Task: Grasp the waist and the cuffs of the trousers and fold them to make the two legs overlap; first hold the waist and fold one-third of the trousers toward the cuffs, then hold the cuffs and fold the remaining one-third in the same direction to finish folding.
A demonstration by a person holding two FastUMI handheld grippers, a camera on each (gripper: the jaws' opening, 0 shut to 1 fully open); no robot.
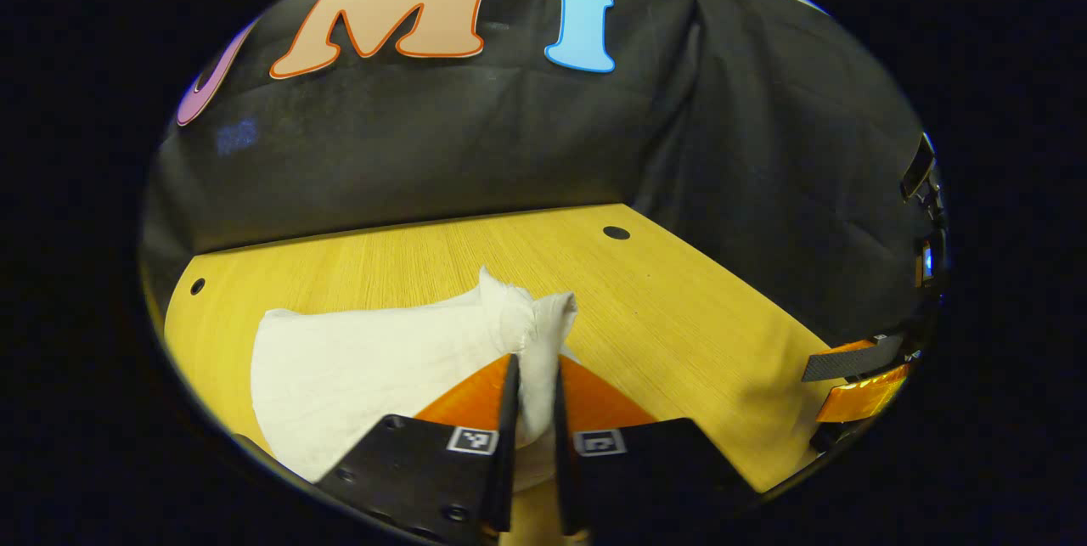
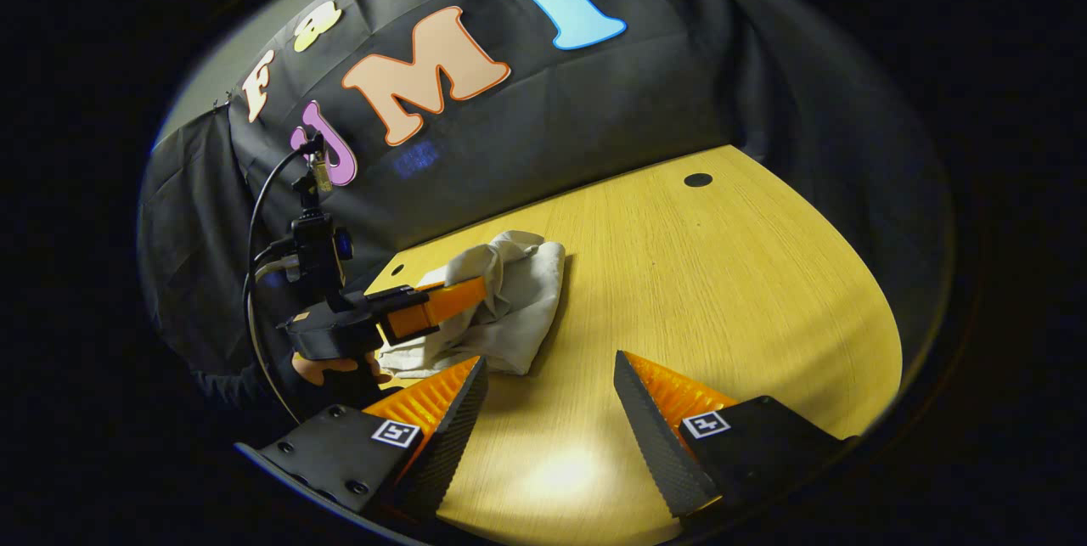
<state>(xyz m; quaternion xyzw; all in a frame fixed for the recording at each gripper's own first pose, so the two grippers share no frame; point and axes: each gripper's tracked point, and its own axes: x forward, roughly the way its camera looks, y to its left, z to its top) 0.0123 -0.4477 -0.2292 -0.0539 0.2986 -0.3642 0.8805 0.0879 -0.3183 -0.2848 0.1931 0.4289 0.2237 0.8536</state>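
The white trousers (image 1: 365, 368) lie bunched at lower centre-left on the wooden table (image 1: 679, 308). A fabric fold is clamped by the left gripper (image 1: 535, 376). The right gripper (image 2: 548, 393), jaws wide, holds nothing. Leg-overlapping is judged underway; a second grasp point is needed next.

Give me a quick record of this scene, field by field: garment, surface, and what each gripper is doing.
garment: white trousers, bunched, not flat
surface: wooden table
left gripper: shut on a fold of the trousers, lifting it
right gripper: open above bare table, holding nothing
folding state: not yet neatly folded
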